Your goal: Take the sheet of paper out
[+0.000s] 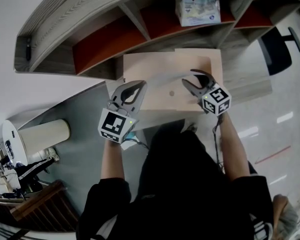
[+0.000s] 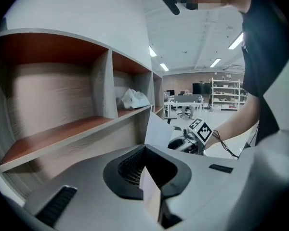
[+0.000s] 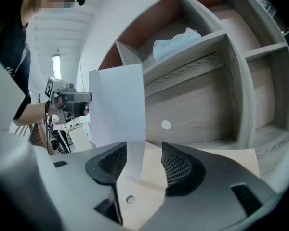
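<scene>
A white sheet of paper (image 1: 165, 80) arches over the light wooden desk board (image 1: 165, 101) between my two grippers. My left gripper (image 1: 136, 87) is shut on one edge of it. In the left gripper view the paper (image 2: 160, 129) runs out from the closed left gripper (image 2: 144, 150) toward the other hand. My right gripper (image 1: 189, 78) is open. In the right gripper view the sheet (image 3: 118, 105) stands upright and passes down between the spread jaws of the right gripper (image 3: 143, 150), close to the left finger (image 3: 111, 162), with the pads not pressing on it.
A grey wooden shelf unit (image 1: 105, 39) with reddish compartments stands behind the desk board. A crumpled plastic pack (image 1: 197, 6) lies in one compartment. A dark office chair (image 1: 277, 49) is at the right. A white cylindrical object (image 1: 40, 136) is at the left.
</scene>
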Demonstrator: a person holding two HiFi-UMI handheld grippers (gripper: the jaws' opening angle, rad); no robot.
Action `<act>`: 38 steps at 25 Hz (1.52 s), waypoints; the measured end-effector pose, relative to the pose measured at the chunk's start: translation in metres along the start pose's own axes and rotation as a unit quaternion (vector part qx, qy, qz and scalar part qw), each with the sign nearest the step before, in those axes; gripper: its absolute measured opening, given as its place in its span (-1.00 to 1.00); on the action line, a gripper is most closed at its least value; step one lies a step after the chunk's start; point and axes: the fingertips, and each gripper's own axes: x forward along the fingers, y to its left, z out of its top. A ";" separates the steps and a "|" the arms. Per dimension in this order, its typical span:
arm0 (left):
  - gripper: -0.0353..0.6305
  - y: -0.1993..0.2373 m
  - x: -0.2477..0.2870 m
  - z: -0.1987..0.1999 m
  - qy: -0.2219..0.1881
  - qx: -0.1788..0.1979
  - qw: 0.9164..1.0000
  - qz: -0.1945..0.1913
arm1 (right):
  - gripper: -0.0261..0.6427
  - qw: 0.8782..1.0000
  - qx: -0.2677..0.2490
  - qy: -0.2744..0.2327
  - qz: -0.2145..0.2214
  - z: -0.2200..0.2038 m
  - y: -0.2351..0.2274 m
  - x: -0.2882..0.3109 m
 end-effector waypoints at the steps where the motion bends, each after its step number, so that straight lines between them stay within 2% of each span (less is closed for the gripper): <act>1: -0.76 0.000 0.000 0.001 0.000 -0.001 1.000 0.001 | -0.21 1.000 -0.004 -0.010 -0.001 0.006 0.002 -0.001; 5: -0.76 -0.003 -0.002 0.004 -0.001 -0.005 1.000 0.005 | -0.70 0.998 -0.027 -0.048 -0.016 0.030 0.006 -0.009; 6: -0.76 -0.004 -0.002 0.006 -0.004 -0.003 1.000 0.006 | -0.76 0.998 -0.031 -0.057 -0.018 0.035 0.007 -0.012; 12: -0.76 -0.015 -0.010 0.020 -0.014 0.008 1.000 0.011 | -0.77 0.997 -0.024 -0.068 -0.009 0.038 0.010 -0.022; 15: -0.76 -0.016 -0.012 0.023 -0.014 0.010 1.000 0.015 | -0.87 0.996 -0.035 -0.077 -0.012 0.041 0.014 -0.029; 23: -0.76 -0.033 -0.011 0.038 -0.038 0.022 0.998 0.042 | -0.87 0.990 -0.080 -0.107 -0.050 0.067 0.027 -0.069; 31: -0.76 -0.052 -0.029 0.045 -0.073 0.017 0.992 0.100 | -0.88 0.982 -0.120 -0.112 -0.091 0.078 0.054 -0.105; 38: -0.76 -0.060 -0.040 0.045 -0.093 0.002 0.985 0.145 | -0.88 0.975 -0.147 -0.094 -0.141 0.086 0.076 -0.121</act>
